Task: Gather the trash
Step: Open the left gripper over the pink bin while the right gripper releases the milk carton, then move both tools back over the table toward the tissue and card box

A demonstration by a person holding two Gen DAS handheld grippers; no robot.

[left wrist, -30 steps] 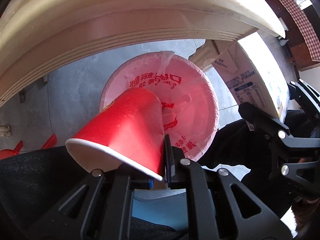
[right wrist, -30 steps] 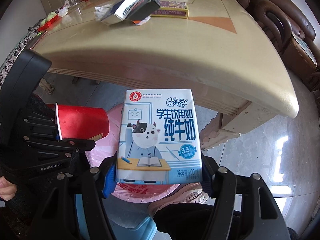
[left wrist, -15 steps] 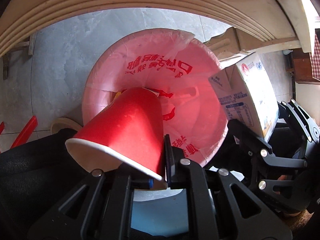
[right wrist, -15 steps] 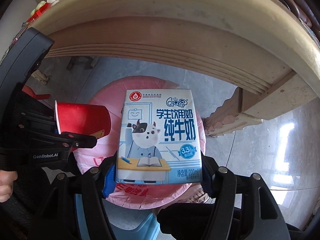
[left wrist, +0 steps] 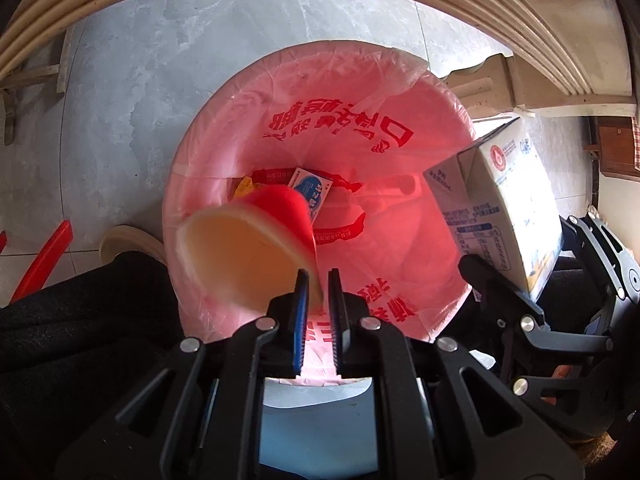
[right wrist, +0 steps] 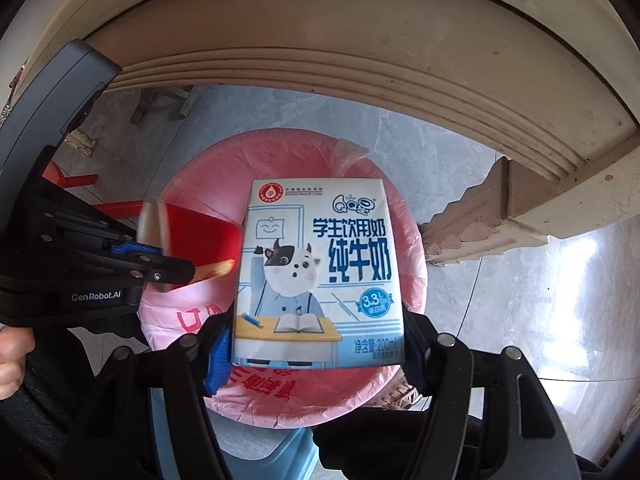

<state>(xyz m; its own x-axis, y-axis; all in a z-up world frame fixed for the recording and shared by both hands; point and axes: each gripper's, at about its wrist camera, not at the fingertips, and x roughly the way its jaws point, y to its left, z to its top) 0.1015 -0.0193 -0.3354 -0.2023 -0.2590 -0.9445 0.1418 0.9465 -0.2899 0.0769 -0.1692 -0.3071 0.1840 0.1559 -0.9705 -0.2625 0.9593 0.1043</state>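
My left tool [left wrist: 318,286] has its jaws parted a little, and the red paper cup [left wrist: 256,248], blurred at the centre of the left view, looks released and tipping over the pink-lined bin [left wrist: 224,120] rather than gripped, though I cannot tell for certain that the rim is free. My right tool [right wrist: 316,354], at the bottom centre of its view, is clamped on the milk carton [right wrist: 320,276], held upright above the bin's mouth under the desk [right wrist: 360,40] edge. Some wrappers [left wrist: 308,186] already lie in the liner, so I judge the cup is all but binned and the carton is still left to drop.
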